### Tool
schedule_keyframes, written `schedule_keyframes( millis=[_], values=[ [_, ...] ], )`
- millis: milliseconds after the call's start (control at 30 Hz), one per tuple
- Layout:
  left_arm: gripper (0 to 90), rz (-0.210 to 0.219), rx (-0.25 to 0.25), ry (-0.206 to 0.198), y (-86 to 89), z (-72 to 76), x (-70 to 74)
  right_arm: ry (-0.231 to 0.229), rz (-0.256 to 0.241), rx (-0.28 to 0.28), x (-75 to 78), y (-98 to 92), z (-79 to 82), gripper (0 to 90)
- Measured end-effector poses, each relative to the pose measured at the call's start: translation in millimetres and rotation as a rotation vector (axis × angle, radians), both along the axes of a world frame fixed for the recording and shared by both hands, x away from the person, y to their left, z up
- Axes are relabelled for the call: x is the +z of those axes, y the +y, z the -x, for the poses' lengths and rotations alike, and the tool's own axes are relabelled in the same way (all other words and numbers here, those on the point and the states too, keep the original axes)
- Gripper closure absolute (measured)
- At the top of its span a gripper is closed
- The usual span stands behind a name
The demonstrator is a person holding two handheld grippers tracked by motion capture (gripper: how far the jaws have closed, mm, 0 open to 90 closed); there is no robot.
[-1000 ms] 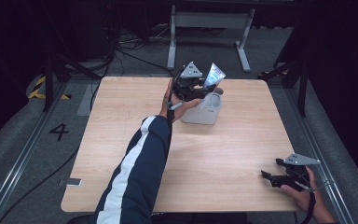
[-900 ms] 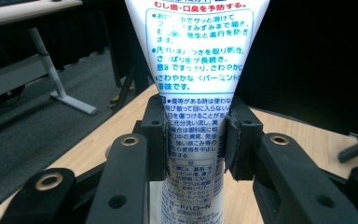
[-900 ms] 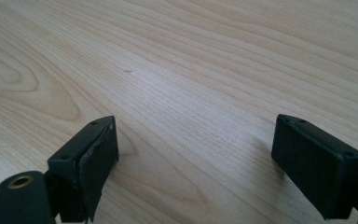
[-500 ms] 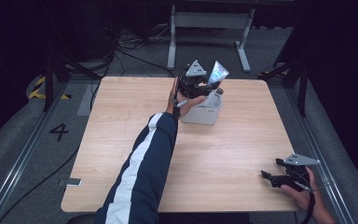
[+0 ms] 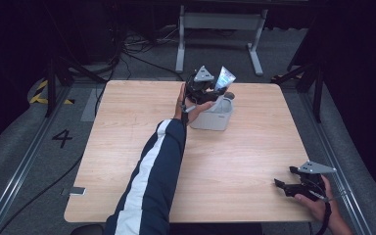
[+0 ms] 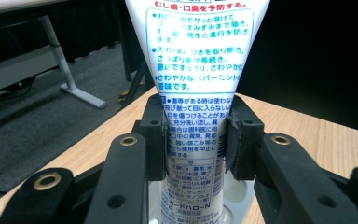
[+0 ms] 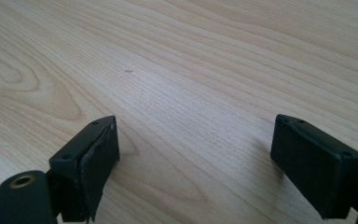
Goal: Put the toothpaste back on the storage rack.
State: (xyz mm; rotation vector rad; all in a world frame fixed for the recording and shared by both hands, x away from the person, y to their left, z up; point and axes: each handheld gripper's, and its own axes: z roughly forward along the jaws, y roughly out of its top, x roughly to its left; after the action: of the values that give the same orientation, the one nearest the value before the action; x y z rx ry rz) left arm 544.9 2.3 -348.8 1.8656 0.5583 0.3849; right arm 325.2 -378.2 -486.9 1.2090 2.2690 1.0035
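A white toothpaste tube with blue and red print stands upright, its flat crimped end up. My left gripper is shut on its lower body. In the high view the left gripper holds the tube over a white rectangular container at the table's far middle. The tube's lower end reaches down into that white container. My right gripper rests low at the table's near right corner, and in its own view the right gripper is open with bare wood between its jaws.
The light wooden table has bare room across its left and middle. A grey metal stand and cables lie on the dark floor beyond the far edge. A floor mark "4" lies left of the table.
My left gripper with the tube has shifted slightly toward the far side and stands more upright over the container. The right gripper has not moved.
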Motion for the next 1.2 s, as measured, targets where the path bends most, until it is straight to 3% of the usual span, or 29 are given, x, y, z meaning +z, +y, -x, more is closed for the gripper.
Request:
schedule_keyframes(
  millis=[400, 667, 767, 900, 1100, 1200],
  values=[
    [65.3, -0.035, 0.007, 0.034, -4.6, -3.6, -16.9, 0.004, 0.000, -0.004, 0.1, 0.1, 0.5, 15.6],
    [64.3, -0.115, 0.029, 0.061, -4.4, -1.6, -29.9, 0.005, -0.001, -0.004, 0.1, 0.1, 0.4, 15.6],
    [63.9, -0.140, 0.023, 0.058, -2.6, -1.1, -29.9, 0.004, 0.000, -0.004, 0.1, 0.0, 0.3, 15.6],
    [62.7, -0.209, 0.018, 0.064, -1.6, 0.4, -28.6, 0.005, -0.002, -0.004, 0.1, 0.0, 0.2, 15.6],
    [59.8, -0.246, 0.019, 0.081, -1.8, 0.0, -30.2, 0.006, -0.002, -0.006, 0.2, 0.1, 0.3, 15.6],
    [56.2, -0.298, 0.025, 0.088, -0.7, -1.1, -30.1, 0.005, -0.002, -0.007, 0.1, 0.2, 0.4, 15.6]
  ],
)
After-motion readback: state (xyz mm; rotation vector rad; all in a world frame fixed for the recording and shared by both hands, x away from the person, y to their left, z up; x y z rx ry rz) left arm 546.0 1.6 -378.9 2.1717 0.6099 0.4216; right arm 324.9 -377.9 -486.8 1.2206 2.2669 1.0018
